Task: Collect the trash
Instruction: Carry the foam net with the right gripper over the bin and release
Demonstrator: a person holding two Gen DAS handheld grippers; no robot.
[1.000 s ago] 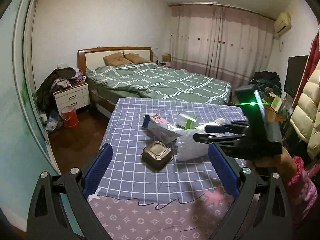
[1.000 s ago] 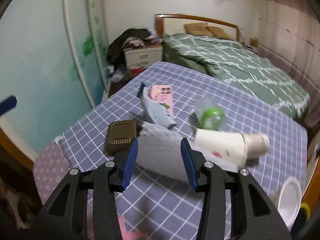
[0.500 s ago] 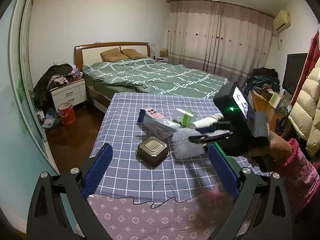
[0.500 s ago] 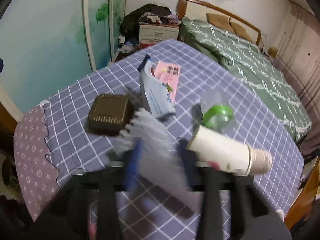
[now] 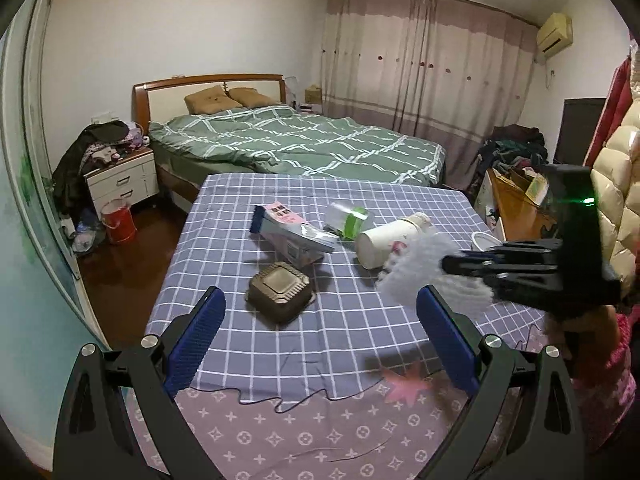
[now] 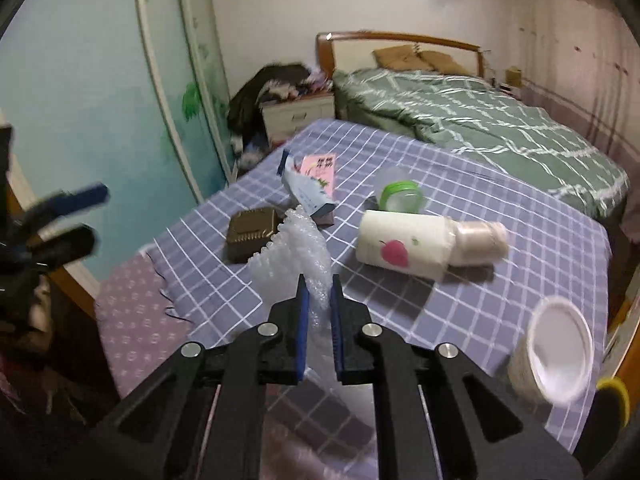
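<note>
Right gripper (image 6: 319, 292): pads pressed in on a sheet of bubble wrap (image 6: 298, 252), which is pinched between them and held clear of the table (image 5: 360, 340). In the left wrist view the sheet (image 5: 430, 276) hangs at the right side of the table, above the checked cloth and apart from the other items.

Left gripper (image 5: 318, 334): fingers spread wide, nothing between them. It hovers over the near edge of the table.

Remaining on the cloth, none yet collected:
- a brown square container (image 5: 280, 290), near centre;
- a crushed carton (image 5: 294, 236) lying on its side just beyond it, with a pink leaflet (image 6: 320, 170) touching its far end;
- a clear plastic cup with a green band (image 6: 400, 196), tipped over, right of the carton;
- a white paper cup with a pink fruit print (image 6: 404, 242), on its side, with smaller cups nested in its far end;
- a white tub (image 6: 556, 354) at the near right corner of the table; it is blurred, so whether it is trash or the receptacle cannot be settled.

No bin or bag is clearly identifiable in either view.

Assessment: the task is at an early stage. One item is lifted but not yet deposited; at least five pieces remain on the table.
</note>
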